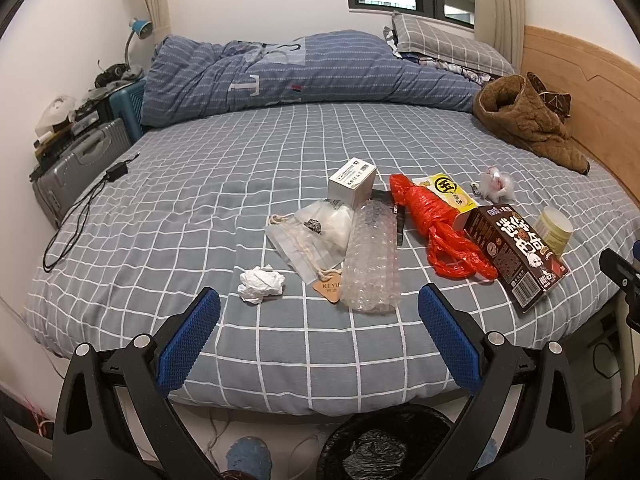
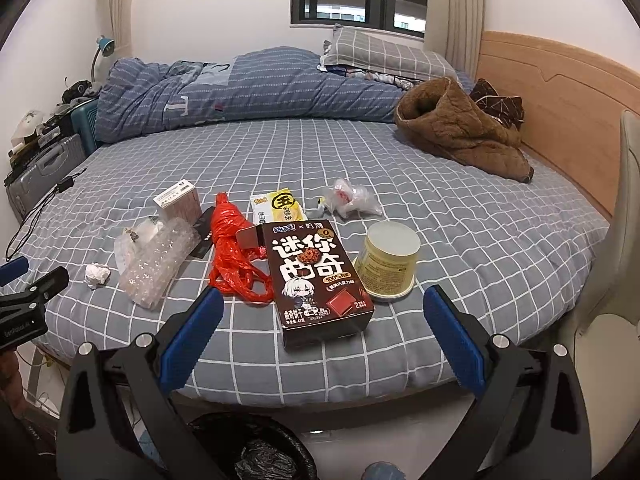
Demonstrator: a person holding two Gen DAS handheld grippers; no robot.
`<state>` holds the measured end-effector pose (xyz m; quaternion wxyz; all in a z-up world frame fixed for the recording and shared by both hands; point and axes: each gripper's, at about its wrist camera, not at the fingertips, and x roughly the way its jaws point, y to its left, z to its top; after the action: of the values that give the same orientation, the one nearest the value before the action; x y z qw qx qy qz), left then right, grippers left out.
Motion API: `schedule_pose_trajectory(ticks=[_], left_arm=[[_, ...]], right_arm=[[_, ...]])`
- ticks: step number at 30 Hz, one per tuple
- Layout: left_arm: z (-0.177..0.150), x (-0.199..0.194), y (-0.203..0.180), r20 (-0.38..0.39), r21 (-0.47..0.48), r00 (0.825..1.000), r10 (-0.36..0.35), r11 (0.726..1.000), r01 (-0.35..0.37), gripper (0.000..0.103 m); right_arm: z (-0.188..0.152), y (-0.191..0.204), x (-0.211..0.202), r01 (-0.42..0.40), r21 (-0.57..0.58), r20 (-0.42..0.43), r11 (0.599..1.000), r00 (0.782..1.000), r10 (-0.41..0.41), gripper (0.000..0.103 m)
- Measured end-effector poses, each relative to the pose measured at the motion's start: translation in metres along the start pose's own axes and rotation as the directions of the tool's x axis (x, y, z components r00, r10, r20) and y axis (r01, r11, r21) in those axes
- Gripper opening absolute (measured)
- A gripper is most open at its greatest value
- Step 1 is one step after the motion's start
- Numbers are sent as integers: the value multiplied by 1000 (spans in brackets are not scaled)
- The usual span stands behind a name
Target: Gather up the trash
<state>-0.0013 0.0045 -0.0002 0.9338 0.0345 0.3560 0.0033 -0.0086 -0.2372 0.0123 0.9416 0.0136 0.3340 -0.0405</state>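
Observation:
Trash lies on the bed: a crumpled white tissue point(image 1: 261, 283), a bubble wrap roll point(image 1: 372, 256), a clear packet point(image 1: 316, 232), a white box point(image 1: 353, 181), a red plastic bag point(image 1: 436, 220), a brown cookie box point(image 2: 320, 280), a yellow tub point(image 2: 387, 260), a yellow snack pack point(image 2: 278, 206) and a clear wrapper point(image 2: 352, 198). My left gripper point(image 1: 319, 302) is open and empty, short of the bubble wrap. My right gripper point(image 2: 324, 300) is open and empty, its fingers either side of the cookie box's near end. A black-lined bin point(image 1: 384, 440) stands below the bed edge.
A folded blue quilt point(image 1: 280, 68) and pillow point(image 1: 440, 40) lie at the far side. A brown jacket point(image 2: 460, 132) lies near the wooden headboard point(image 2: 560, 100). A charger cable point(image 1: 80, 208) trails at the left edge. Suitcases point(image 1: 76, 164) stand beside the bed.

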Motion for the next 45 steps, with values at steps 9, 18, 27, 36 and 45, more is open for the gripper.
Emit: schedule_pose_trajectory(ticks=[9,18,27,36,45], left_arm=[[1,0,-1,1,-1,1000,0,1000,0,97],[1,0,0,1,-2,1000,0,1000,0,97],[3,1,1,2,0,1000,2,1000,-2,97],[4,31,31,-41,-38,998,55,998,-56,97],[-3,74,67,-109,-76,990,86,993,-95,97]], right_arm=[[0,0,0,-1,-1,0,1000,1000,1,96],[1,0,-1,-1,0,1,1000,1000,1,96],[5,8,-4,-22,-15,7,1000,1000,22,96],[22,24,38,-34,-101,-25,994,999,32,96],[11,6,96,-34,-65,-145,997,989,24,96]])
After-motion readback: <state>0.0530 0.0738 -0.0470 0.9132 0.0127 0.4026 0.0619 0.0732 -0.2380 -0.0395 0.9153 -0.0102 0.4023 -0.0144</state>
